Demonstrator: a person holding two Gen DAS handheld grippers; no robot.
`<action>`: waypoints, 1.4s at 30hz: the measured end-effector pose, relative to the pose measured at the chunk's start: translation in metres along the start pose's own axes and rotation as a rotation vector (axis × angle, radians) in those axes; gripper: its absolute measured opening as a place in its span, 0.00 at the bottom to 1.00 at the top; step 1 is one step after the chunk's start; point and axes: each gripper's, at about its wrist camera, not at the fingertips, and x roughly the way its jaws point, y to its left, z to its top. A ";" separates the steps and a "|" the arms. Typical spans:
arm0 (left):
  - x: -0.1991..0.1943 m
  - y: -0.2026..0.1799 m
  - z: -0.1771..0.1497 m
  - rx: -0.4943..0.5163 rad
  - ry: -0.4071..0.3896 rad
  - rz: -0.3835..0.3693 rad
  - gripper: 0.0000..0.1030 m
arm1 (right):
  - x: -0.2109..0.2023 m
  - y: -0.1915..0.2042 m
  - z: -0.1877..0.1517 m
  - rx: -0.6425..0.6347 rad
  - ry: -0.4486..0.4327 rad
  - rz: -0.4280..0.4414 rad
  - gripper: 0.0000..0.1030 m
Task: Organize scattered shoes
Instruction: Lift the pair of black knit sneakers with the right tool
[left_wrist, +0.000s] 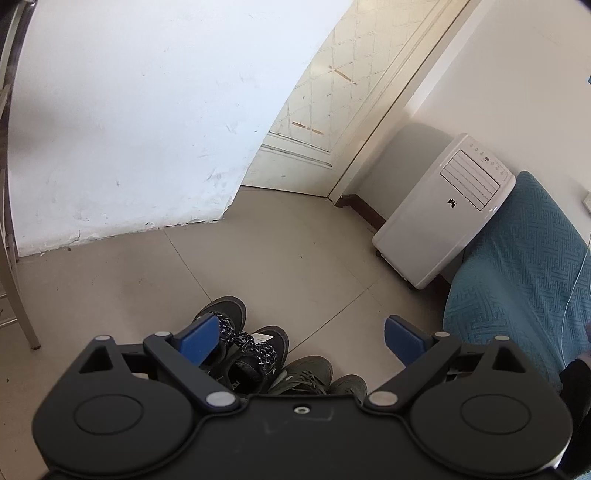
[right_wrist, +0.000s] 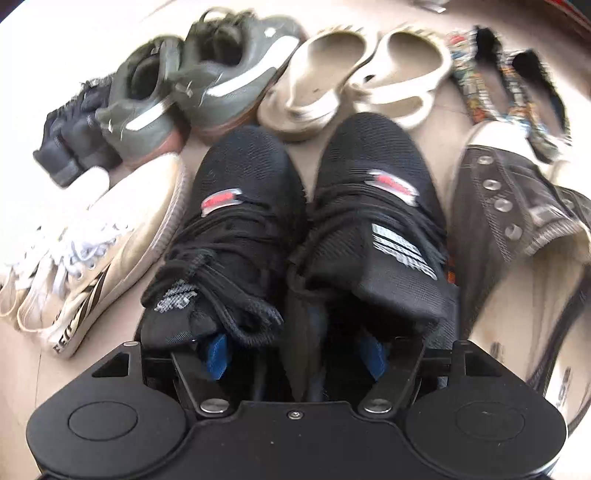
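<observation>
While the right claw (right_wrist: 297, 356) pinches the inner sides of both black shoes (right_wrist: 306, 229) on the floor, it should keep them together, and the left claw (left_wrist: 301, 338) waits wide apart.

Black sneakers (right_wrist: 310, 221) matt knit mesh; slides (right_wrist: 354, 74) smooth foam; floor (left_wrist: 277, 258) dull tile

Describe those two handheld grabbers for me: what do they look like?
Both look alike. The left gripper and right gripper each have a matte black plastic body with two round raised discs, black linkage arms joined by silver pins, a small centre screw, and blue pads on the fingers. No cables or sleeves are visible.
</observation>
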 end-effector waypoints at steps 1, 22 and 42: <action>0.000 0.001 0.000 -0.010 0.003 -0.002 0.93 | -0.002 -0.002 -0.002 -0.002 -0.021 0.014 0.62; -0.002 -0.001 -0.002 0.006 0.002 -0.029 0.93 | 0.009 0.023 0.034 -0.026 -0.008 -0.034 0.26; -0.021 0.004 0.002 0.015 -0.040 -0.004 0.93 | 0.005 0.027 0.019 0.006 -0.119 0.025 0.46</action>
